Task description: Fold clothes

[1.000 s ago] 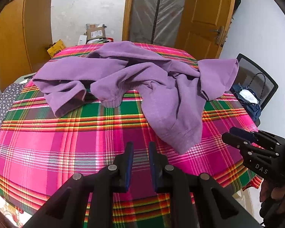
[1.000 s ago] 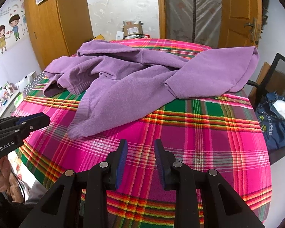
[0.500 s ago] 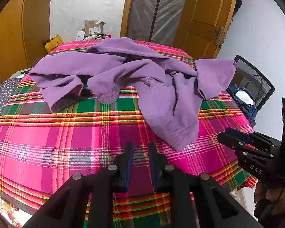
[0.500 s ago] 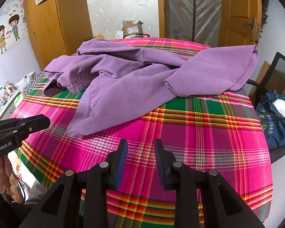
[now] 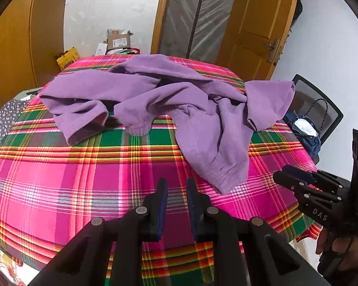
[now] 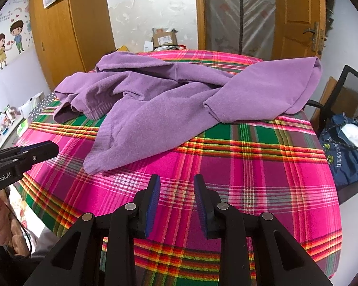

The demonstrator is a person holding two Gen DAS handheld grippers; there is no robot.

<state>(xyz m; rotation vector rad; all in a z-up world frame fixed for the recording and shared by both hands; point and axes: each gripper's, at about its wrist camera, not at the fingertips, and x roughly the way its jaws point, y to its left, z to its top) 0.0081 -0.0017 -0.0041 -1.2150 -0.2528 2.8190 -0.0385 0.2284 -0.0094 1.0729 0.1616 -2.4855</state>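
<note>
**Both grippers hover, purple garment unfolded**

Almost nothing has moved since a second ago: in the left wrist view the whole scene has only slid slightly, and the two grippers stay poised above the near edge of the tabletop, which is covered in a pink, green and yellow plaid cloth.

The one container I can make out is a dark blue bag on the black chair to the right of the tabletop; something white sits in its open top. A cardboard box stands beyond the far edge of the tabletop; its contents cannot be seen.

The purple garment, a single soft fleecy piece, lies crumpled across the far half of the tabletop. It is unfolded and twisted: one ribbed cuff end trails toward the near edge, another cuffed sleeve lies bunched toward the left, and a broad flap spreads toward the right edge by the chair.

There are two grippers. The left gripper has its blue-padded jaws a narrow gap apart with nothing between them. The right gripper stands somewhat wider, also empty. Each hangs over bare plaid, short of the garment, touching neither.
</note>
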